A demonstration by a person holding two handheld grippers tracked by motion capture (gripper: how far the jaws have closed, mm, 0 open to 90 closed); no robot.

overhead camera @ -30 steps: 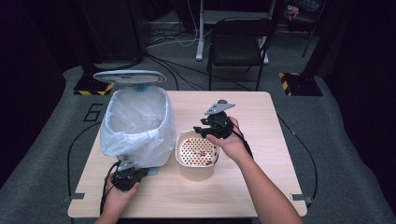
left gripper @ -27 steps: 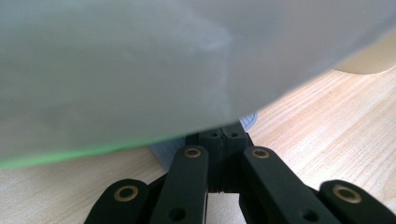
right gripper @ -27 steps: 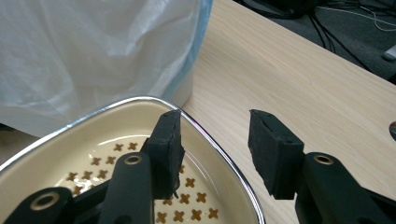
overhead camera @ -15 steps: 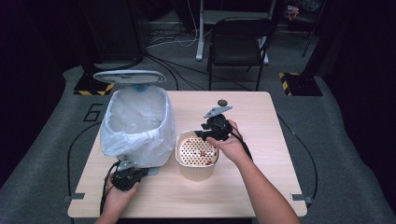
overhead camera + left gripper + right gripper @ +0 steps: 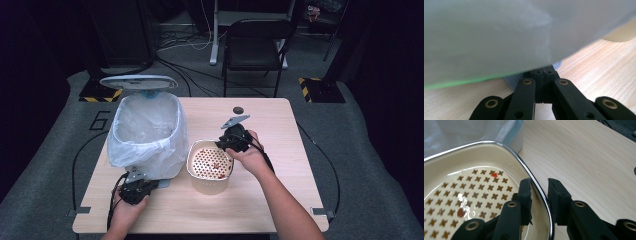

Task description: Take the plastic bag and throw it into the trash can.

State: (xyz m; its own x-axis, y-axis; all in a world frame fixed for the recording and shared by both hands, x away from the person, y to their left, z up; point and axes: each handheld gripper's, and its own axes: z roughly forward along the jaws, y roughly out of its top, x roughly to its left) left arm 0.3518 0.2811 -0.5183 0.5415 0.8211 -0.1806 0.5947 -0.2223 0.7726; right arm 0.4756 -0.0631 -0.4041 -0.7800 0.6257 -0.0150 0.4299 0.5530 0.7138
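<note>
The right gripper (image 5: 539, 182) straddles the rim of the cream basket (image 5: 486, 145): one jaw stands inside the wall, the other outside, with the metal-edged lip running between them. Its jaws have just been closing on that rim, and a sliver of gap still seems to show on each side, so the pads look not quite seated. In the high view the right gripper (image 5: 226, 142) sits at the basket's upper right edge, a little lower in the frame than a second ago, when it hung above the rim.

The basket (image 5: 210, 186) stands at the centre of the table (image 5: 280, 200), its perforated floor carrying a few red scraps (image 5: 461, 212). Just to its left stands the lined bin (image 5: 145, 132), lid up, its plastic liner close to the basket's wall.

At the lower left of the high view, the left gripper (image 5: 136, 189) rests at the bin's foot, unmoved over the last second. In its own view the left gripper (image 5: 543, 73) has its jaws pressed together, tips tucked under the liner at the bin's base; whether they pinch anything there I cannot tell.

With the rim nearly clamped, the likely next step is lifting the basket to tip its scraps into the bin.
</note>
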